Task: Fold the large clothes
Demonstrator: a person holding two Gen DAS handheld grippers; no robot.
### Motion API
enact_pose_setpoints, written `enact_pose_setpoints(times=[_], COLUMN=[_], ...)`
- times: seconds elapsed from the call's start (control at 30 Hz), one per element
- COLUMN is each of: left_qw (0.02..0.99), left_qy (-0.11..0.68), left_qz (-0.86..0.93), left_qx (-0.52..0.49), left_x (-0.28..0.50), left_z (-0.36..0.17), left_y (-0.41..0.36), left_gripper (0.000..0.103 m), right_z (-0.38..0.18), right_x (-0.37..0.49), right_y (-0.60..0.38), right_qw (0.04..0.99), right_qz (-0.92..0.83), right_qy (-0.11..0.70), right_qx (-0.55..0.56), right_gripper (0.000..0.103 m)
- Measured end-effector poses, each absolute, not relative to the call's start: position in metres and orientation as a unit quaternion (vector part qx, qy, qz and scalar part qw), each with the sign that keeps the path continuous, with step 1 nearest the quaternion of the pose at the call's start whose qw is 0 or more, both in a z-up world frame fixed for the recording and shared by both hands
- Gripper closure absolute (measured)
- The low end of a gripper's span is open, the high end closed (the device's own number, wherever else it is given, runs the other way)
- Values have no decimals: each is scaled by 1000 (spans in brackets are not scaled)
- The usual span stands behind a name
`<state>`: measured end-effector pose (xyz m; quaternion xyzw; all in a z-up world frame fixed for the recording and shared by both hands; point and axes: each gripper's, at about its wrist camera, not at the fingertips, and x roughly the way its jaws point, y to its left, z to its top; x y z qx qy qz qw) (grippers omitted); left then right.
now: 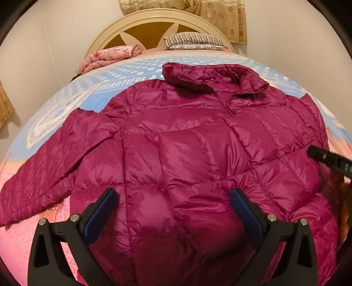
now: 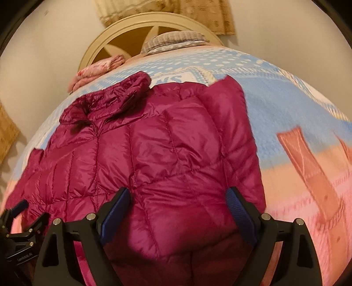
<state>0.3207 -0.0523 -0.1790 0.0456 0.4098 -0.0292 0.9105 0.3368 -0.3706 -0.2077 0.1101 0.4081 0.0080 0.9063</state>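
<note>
A magenta quilted puffer jacket (image 1: 187,140) lies flat on the bed, collar toward the headboard. Its left sleeve (image 1: 37,184) spreads out to the left. In the right wrist view the jacket (image 2: 167,154) has its right side folded in, with a straight edge at the right. My left gripper (image 1: 173,198) is open, hovering over the jacket's lower body, nothing between its blue pads. My right gripper (image 2: 178,198) is open above the jacket's lower right part. The right gripper's tip (image 1: 325,157) shows at the left wrist view's right edge.
The bedspread (image 2: 286,105) is light blue with white dots far away and pink near me. A striped pillow (image 1: 195,40) and a folded pink floral blanket (image 1: 110,56) lie by the cream headboard (image 1: 154,24). A curtain (image 1: 198,13) hangs behind.
</note>
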Motion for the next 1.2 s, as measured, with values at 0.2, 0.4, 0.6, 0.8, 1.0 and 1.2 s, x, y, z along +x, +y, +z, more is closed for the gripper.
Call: enact_pose_setpoints(times=[0.2,0.4,0.6,0.8,1.0,1.2], left_qw=[915,913,912,912,918,931], left_qy=[401,406,409,409,395,363], left_qz=[-31,-29,-25,-25,-14,17], left_qx=[38,30,9,12,13,17], left_x=[315,319,320,319,312,279], left_z=[-177,-179,-180,-181,-170,-139], left_y=[-44,-41,-34,-35,-32,3], left_gripper=[0,0,0,0,0,0], right_z=[-208,-205,-175,-208,-214,-214], right_x=[320,320,315,333,333,332], right_y=[-359,-354,-336,-302,-298,-296], right_qw=[907,904,915,901,903,904], right_qz=[-3,-3,21,33,30,30], right_qy=[407,418,393,430,427,425], right_qx=[104,91,92,38,26,22], right_gripper=[14,14,14,14,11,10])
